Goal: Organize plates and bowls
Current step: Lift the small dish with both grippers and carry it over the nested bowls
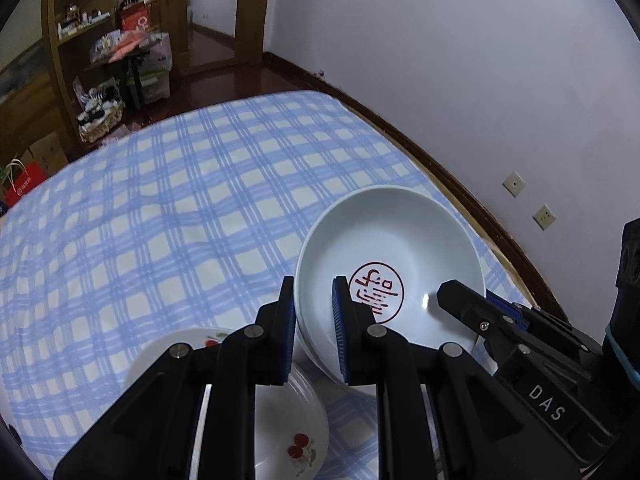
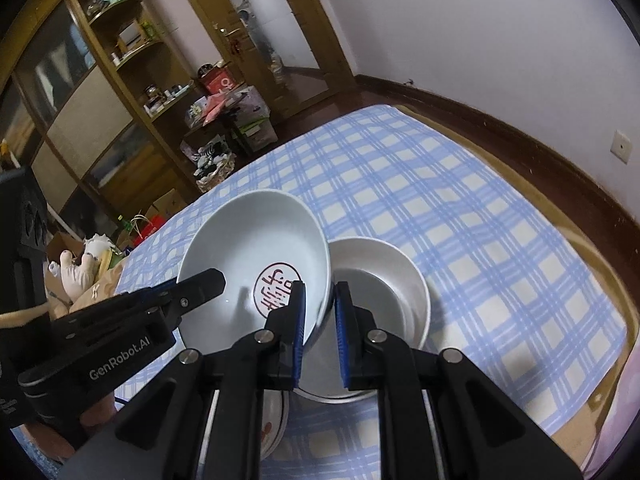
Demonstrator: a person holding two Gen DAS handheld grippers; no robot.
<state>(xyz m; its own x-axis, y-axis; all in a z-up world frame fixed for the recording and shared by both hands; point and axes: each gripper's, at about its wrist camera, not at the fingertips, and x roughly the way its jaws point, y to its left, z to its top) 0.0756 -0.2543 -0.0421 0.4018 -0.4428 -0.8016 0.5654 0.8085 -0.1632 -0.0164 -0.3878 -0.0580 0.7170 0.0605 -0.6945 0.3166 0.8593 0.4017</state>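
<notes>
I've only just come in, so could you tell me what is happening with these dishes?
A person with a gripper in each hand is sorting dishes on a checked tablecloth. Both the left gripper and right gripper pinch opposite rims of a red-stamped bowl, tilted. A plain white bowl sits beside it, and a cherry-patterned plate lies below.

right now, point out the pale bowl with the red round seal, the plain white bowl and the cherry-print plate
pale bowl with the red round seal (image 1: 400, 236), left wrist view, inner wall
plain white bowl (image 2: 384, 272), right wrist view, inner wall
cherry-print plate (image 1: 288, 428), left wrist view, face
</notes>
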